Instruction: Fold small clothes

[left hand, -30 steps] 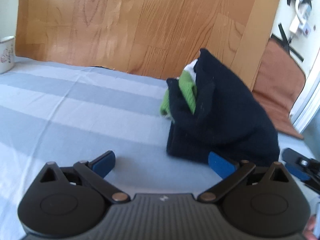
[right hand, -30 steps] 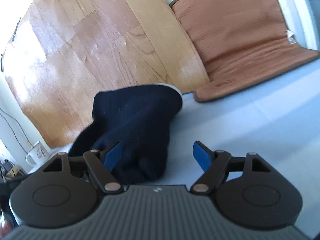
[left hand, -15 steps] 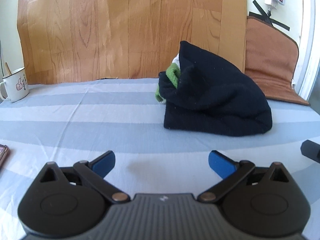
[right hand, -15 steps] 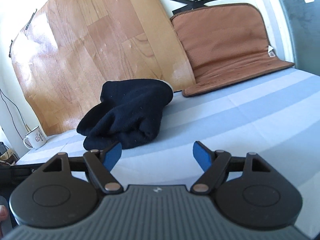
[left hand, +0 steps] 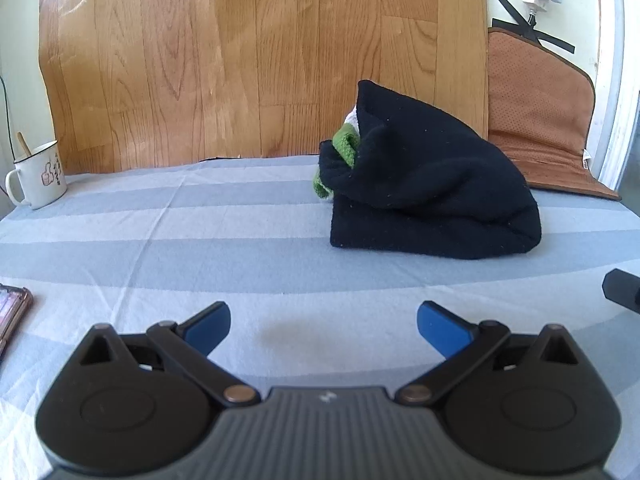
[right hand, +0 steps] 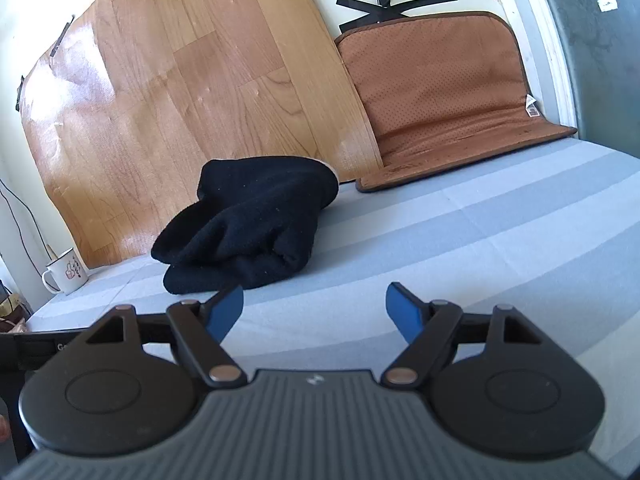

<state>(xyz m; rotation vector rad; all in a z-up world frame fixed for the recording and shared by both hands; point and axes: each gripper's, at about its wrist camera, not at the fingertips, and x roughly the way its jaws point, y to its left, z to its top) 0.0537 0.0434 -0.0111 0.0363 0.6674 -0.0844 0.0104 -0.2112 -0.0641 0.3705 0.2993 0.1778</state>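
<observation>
On the striped bed sheet, the dark folded garment lies ahead-right of the left gripper and ahead-left of the right gripper. Both sets of fingers are spread and empty. The right appears nearer; the garment's long axis runs crosswise.

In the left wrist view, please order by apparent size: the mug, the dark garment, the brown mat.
1. dark garment, largest.
2. brown mat, smaller, though it lies farther back and is partly cut off.
3. mug, clearly smallest.

One dark garment, one mug, one brown mat, two grippers
</observation>
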